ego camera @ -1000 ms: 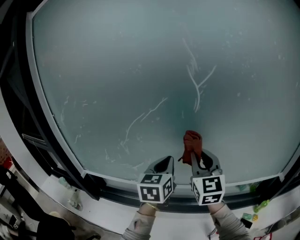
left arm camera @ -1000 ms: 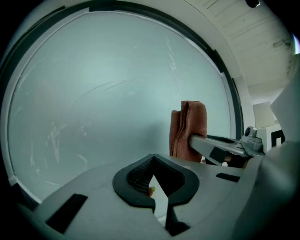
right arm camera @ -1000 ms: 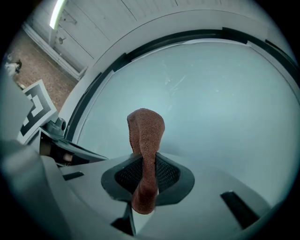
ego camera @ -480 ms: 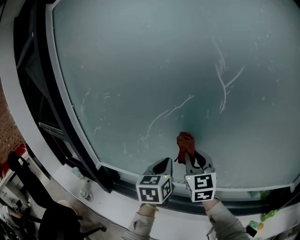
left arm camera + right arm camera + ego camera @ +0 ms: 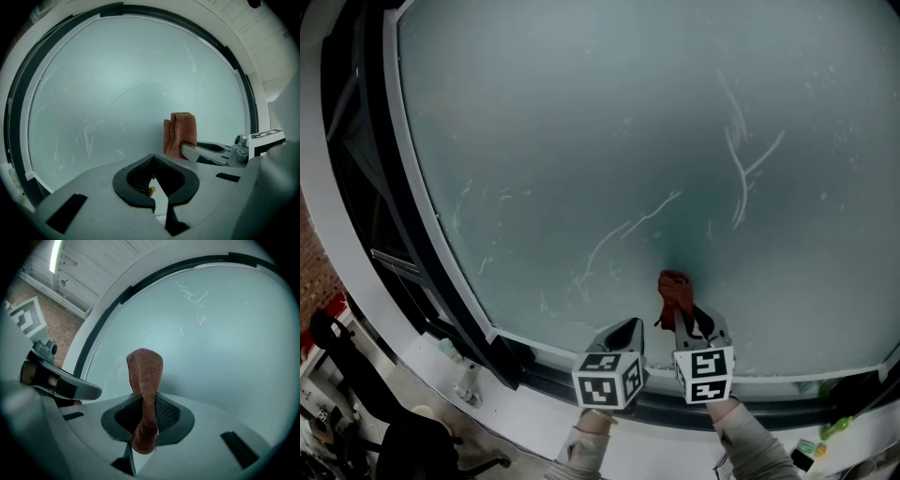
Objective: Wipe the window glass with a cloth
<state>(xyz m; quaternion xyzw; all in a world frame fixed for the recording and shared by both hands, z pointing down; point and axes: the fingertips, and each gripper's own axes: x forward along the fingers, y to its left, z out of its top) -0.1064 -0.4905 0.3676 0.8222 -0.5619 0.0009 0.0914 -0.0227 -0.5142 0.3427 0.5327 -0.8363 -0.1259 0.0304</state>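
Observation:
The frosted window glass [image 5: 581, 122] fills the head view, with white streaks [image 5: 739, 159] at upper right and thinner ones [image 5: 628, 230] mid-pane. A rust-red cloth [image 5: 675, 292] presses against the lower glass, and my right gripper [image 5: 686, 319] is shut on it. In the right gripper view the cloth [image 5: 145, 376] stands up folded between the jaws of that gripper [image 5: 145, 420]. My left gripper [image 5: 623, 336] hovers just left of it, shut with nothing held. The left gripper view shows its closed jaws [image 5: 153, 176], and the cloth [image 5: 179, 133] to the right.
A black window frame [image 5: 412, 281] curves round the left and bottom of the pane, above a white sill [image 5: 534, 422]. A small bottle [image 5: 469, 382] stands on the sill at lower left, and green items [image 5: 834, 427] lie at lower right. A dark chair [image 5: 403, 441] sits below left.
The right gripper has carried the cloth leftward along the lower glass, away from the upper-right streaks. The head view has also swung. The left gripper stays beside the right one.

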